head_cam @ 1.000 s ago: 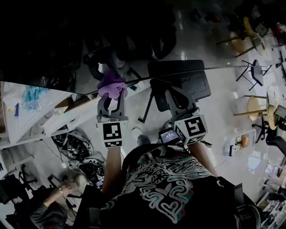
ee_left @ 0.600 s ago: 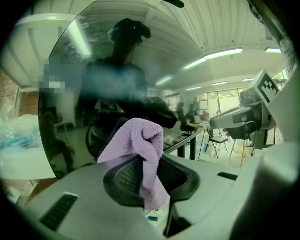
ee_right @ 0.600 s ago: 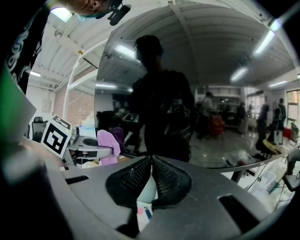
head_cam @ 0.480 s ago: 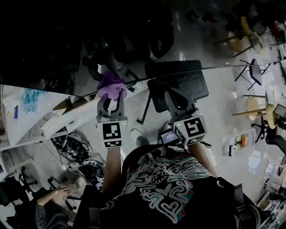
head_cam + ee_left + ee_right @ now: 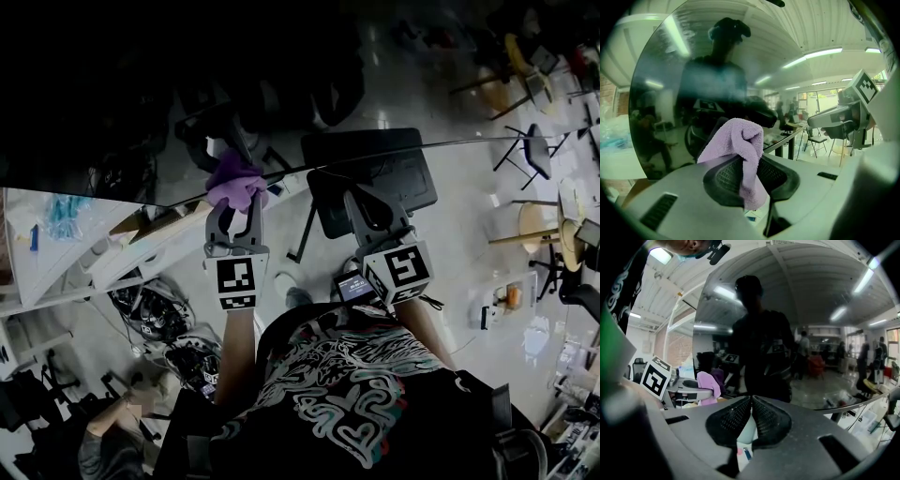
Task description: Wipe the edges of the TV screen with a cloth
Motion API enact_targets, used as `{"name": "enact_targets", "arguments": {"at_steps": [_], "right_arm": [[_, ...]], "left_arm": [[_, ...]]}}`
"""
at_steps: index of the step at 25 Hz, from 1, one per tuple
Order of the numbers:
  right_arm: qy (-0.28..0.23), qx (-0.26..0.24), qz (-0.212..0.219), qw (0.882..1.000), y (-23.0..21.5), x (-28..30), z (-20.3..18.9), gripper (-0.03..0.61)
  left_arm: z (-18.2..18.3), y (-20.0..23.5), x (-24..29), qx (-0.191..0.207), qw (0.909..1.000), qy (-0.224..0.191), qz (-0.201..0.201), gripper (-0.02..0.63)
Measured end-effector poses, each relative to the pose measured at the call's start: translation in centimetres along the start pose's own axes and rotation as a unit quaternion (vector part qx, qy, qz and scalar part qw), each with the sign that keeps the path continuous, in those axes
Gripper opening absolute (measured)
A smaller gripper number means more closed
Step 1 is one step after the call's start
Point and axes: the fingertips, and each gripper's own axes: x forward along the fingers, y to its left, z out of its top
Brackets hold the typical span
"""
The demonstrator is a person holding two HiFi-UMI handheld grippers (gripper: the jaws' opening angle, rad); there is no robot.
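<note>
The TV screen (image 5: 281, 75) is a dark, mirror-like panel filling the top of the head view; its lower edge (image 5: 450, 143) runs across the middle. My left gripper (image 5: 234, 199) is shut on a purple cloth (image 5: 234, 180), and the bunched cloth lies on that edge. In the left gripper view the cloth (image 5: 740, 145) hangs between the pads in front of the glass (image 5: 693, 93). My right gripper (image 5: 341, 180) is just to the right at the same edge, shut and empty, its pads meeting (image 5: 751, 399) before the screen (image 5: 787, 333). The right gripper view also shows the cloth (image 5: 708, 383).
A black office chair (image 5: 384, 178) stands below the screen edge beyond my right gripper. At left are a white table (image 5: 56, 253) and tangled cables (image 5: 150, 305) on the floor. A seated person (image 5: 112, 445) is at lower left. Stools and chairs (image 5: 534, 225) stand at right.
Both grippers stay almost in place, the cloth still at the screen's edge. The view has shifted slightly, and the person at lower left has drawn an arm in.
</note>
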Motion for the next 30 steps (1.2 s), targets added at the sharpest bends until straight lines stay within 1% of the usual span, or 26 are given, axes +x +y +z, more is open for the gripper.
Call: {"name": "enact_targets", "arguments": {"at_steps": [5,10,19,30], "right_arm": [[0.0,0.003,0.0,1.0,-1.7,-0.7,-0.4,0.034],[0.001,0.005,0.001,1.0,-1.2,-0.6,-0.2,0.034],[0.0,0.01,0.005,1.0,-3.6,-1.3,-0.3,0.034],[-0.003,0.012,0.005,1.0,-4.1,-1.0,-0.5,0.034]], "left_arm": [[0.5,-1.8,1.0,-0.001,1.0,0.001,-0.004,0.086],[0.6,-1.5,0.5,-0.005,1.0,-0.001,-0.006,0.086],[1.4,-3.5,1.9,-0.002,1.0,0.005,-0.007,0.086],[1.3,-4.0,2.4,-0.002,0.9999,0.006,-0.012,0.086]]}}
